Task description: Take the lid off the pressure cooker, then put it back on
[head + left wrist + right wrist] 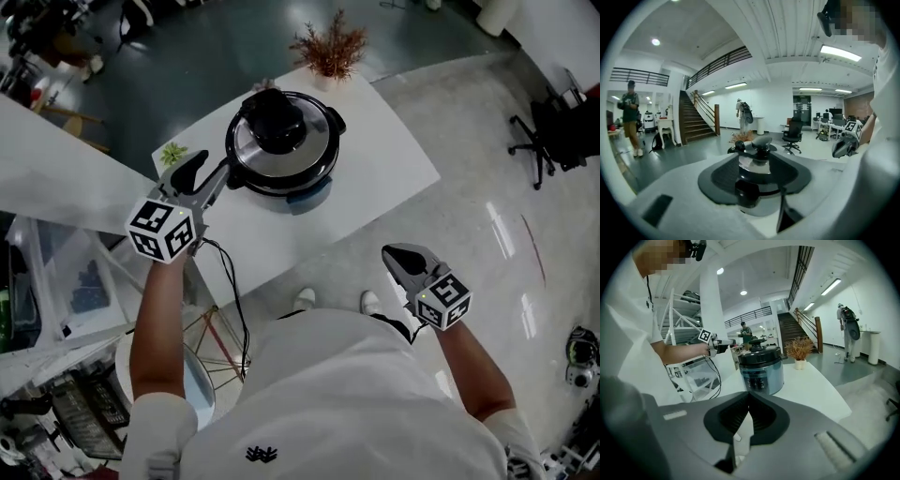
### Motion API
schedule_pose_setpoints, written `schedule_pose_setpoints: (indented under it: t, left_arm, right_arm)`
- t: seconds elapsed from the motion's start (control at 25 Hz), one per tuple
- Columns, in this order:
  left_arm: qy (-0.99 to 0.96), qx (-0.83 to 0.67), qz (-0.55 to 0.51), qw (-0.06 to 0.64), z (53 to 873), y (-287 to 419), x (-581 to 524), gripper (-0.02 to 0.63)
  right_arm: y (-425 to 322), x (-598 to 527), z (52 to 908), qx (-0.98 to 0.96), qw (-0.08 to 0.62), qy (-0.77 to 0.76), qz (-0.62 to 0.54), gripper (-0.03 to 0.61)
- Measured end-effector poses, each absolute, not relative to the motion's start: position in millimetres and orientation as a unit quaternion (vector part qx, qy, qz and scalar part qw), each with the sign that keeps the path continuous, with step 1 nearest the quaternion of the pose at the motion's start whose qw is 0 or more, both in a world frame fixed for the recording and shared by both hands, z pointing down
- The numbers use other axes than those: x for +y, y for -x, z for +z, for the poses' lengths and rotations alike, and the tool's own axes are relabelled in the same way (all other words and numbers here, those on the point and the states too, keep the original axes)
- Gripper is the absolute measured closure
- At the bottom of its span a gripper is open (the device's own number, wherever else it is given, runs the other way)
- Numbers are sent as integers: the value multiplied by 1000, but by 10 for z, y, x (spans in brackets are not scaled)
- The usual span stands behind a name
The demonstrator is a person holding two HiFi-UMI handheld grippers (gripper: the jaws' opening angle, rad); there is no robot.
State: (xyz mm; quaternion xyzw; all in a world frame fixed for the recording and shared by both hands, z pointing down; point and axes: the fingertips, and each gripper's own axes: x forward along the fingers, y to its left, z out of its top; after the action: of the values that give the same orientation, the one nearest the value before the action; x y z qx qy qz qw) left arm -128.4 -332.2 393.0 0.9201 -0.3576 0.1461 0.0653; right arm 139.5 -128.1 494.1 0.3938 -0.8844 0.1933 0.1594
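The pressure cooker (pixel 281 155) stands on the white table (pixel 394 159) with its steel lid and black knob (pixel 277 120) on it. My left gripper (pixel 217 178) is at the cooker's left side. In the left gripper view the cooker's dark side handle (pixel 747 191) sits between the spread jaws of that gripper (pixel 755 163), and the pads do not visibly press on it. My right gripper (pixel 394 253) hangs over the floor in front of the table, well clear of the cooker (pixel 761 369). Its jaws (pixel 749 394) meet at the tips with nothing between them.
A potted dry plant (pixel 330 47) stands at the table's far edge and a small green sprig (pixel 173 153) near its left corner. A black cable (pixel 230 281) hangs off the table's front. An office chair (pixel 548 131) stands far right; a person (pixel 630 117) stands in the distance.
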Motion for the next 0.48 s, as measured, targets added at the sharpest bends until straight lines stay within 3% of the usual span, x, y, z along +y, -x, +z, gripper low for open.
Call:
schedule_pose_setpoints:
  t: [0.2, 0.48]
  left_arm:
    - [-889, -427, 138, 91, 4106, 1192, -2716, 466]
    - [-868, -457, 128, 142, 4368, 471, -1837, 520]
  right_arm:
    - [-1538, -1433, 4881, -913, 155, -334, 178, 565]
    - [-1813, -1419, 4814, -940, 144, -262, 166, 565]
